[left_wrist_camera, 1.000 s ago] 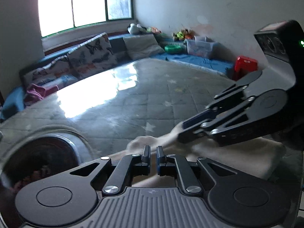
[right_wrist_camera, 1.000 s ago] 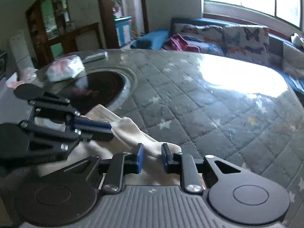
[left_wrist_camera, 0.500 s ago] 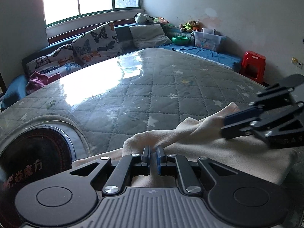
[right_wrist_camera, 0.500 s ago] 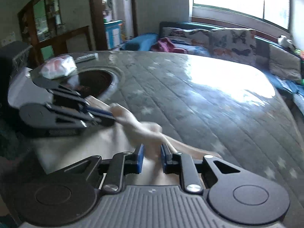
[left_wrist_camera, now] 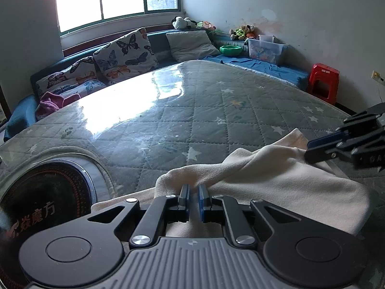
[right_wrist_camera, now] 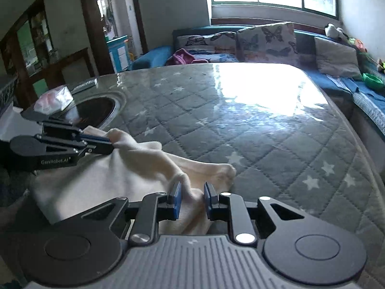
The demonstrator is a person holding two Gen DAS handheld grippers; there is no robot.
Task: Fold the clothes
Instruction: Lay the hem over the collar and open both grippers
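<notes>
Both grippers pointed downward over the quilted table. The left gripper, low at centre frame, pinched a fold of the cream garment in nearly closed jaws. The right gripper, low centre in its own view, clamped another bunch of the cloth, which was stretched between them.

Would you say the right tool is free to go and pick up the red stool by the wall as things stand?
Probably not: the right tool is clamped on the cream cloth, which the left tool also grips, and the red stool stands on the floor beyond the quilted table.
</notes>
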